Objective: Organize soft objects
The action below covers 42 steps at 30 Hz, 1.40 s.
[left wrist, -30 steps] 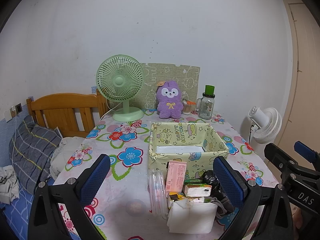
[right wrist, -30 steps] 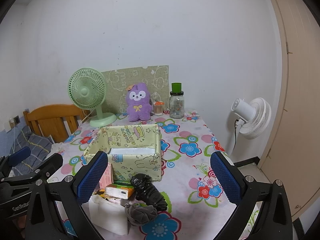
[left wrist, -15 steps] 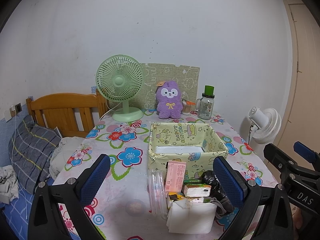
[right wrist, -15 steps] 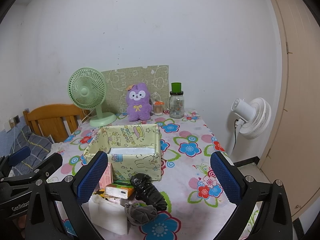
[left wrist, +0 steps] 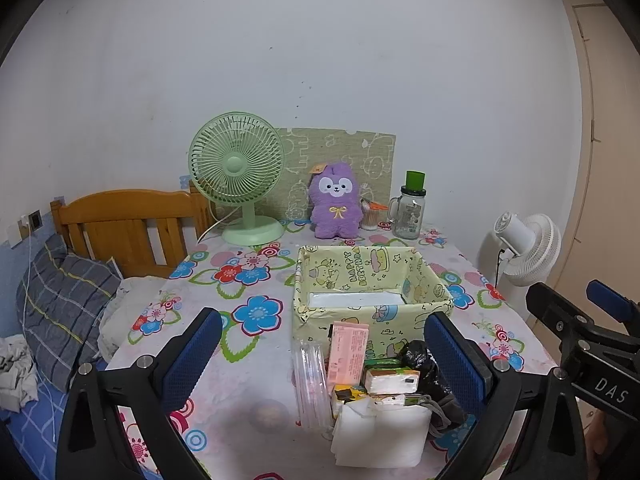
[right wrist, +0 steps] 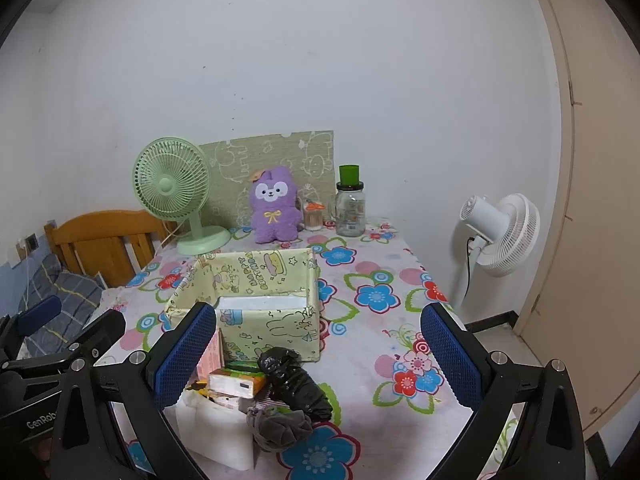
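Purple plush toy [left wrist: 335, 205], floral tablecloth [left wrist: 248, 280]

Left hand-held gripper [left wrist: 320, 354] hangs wide open over the desk [left wrist: 256, 280], a messy pile [left wrist: 376, 392] right in front of the yellow fabric box [left wrist: 370, 284], purple plush [left wrist: 335, 206] at the back.

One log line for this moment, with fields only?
left gripper: open, holds nothing | right gripper: open, holds nothing | pile: on table, in front of fabric box | box: white sheet inside
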Each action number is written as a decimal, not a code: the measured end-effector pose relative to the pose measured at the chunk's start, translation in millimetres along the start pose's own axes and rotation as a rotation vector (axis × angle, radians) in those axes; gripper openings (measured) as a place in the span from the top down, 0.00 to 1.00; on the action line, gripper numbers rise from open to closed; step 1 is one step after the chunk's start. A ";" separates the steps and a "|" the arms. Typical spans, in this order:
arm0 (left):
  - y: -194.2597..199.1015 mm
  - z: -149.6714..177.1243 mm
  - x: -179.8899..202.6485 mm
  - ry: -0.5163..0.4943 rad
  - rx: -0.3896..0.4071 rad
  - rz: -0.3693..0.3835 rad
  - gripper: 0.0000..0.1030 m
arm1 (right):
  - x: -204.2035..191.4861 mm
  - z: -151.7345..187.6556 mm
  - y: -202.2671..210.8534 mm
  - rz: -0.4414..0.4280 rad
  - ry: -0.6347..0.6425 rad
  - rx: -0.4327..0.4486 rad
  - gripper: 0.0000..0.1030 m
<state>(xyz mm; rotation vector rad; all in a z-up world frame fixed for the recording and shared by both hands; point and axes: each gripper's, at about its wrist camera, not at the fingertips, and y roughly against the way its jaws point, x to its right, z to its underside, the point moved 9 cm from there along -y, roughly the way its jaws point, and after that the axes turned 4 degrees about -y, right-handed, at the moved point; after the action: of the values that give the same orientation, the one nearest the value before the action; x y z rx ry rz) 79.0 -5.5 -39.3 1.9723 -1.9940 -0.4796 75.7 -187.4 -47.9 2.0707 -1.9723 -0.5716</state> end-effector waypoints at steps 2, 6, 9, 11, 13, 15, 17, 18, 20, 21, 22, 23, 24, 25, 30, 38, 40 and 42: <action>0.4 0.5 -0.1 -0.001 0.001 0.000 0.02 | 0.2 0.2 -0.3 0.001 0.000 0.000 0.00; -1.5 1.8 0.6 0.016 0.000 0.006 0.02 | 1.2 -1.0 1.2 0.016 0.003 0.009 0.00; -3.2 4.0 3.2 0.018 0.000 0.012 0.02 | 4.4 -1.2 0.9 0.027 0.000 0.014 0.00; -4.4 5.5 4.8 0.017 -0.001 0.016 0.02 | 7.3 -0.9 -0.2 0.030 -0.006 0.014 0.00; -6.4 6.7 6.3 0.015 -0.005 0.019 0.02 | 8.7 -0.1 -1.5 0.033 -0.009 0.011 0.00; -7.5 7.8 7.2 0.014 -0.009 0.022 0.02 | 9.7 0.9 -2.9 0.034 -0.011 0.008 0.00; -8.2 8.4 7.7 0.014 -0.012 0.023 0.02 | 10.3 1.8 -4.4 0.034 -0.012 0.004 0.00; -8.5 8.4 8.2 0.014 -0.012 0.023 0.02 | 10.6 2.1 -5.1 0.033 -0.013 0.003 0.00; -9.6 8.3 8.6 0.013 -0.013 0.022 0.02 | 10.9 2.2 -6.1 0.032 -0.015 0.003 0.00; -9.7 8.4 8.7 0.014 -0.013 0.021 0.02 | 10.8 2.2 -6.1 0.031 -0.015 0.002 0.00; -9.4 8.4 8.1 0.013 -0.014 0.022 0.02 | 10.8 2.3 -6.7 0.031 -0.016 0.002 0.00; -9.7 8.7 8.4 0.013 -0.015 0.021 0.02 | 11.0 2.4 -6.8 0.031 -0.016 0.003 0.00; -9.7 9.1 8.4 0.012 -0.015 0.021 0.02 | 11.1 2.5 -7.3 0.031 -0.016 0.002 0.00; -10.9 9.5 8.8 0.012 -0.018 0.021 0.02 | 10.9 2.6 -6.5 0.031 -0.016 0.002 0.00; -15.1 14.9 9.7 0.011 -0.029 0.025 0.02 | 12.0 4.6 -11.8 0.033 -0.017 -0.008 0.00; -21.6 32.7 19.6 0.002 -0.050 0.060 0.02 | 18.0 21.3 -23.4 0.053 -0.012 -0.039 0.01; -24.0 38.4 21.4 0.007 -0.062 0.065 0.02 | 19.7 26.6 -26.2 0.053 -0.013 -0.048 0.01; -26.7 45.0 23.4 0.007 -0.075 0.069 0.02 | 21.3 31.7 -29.3 0.054 -0.011 -0.057 0.01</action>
<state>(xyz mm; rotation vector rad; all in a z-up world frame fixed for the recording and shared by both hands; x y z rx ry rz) 83.2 -27.7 -91.9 1.8522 -2.0024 -0.5223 89.1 -203.1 -91.4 1.9783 -1.9875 -0.6229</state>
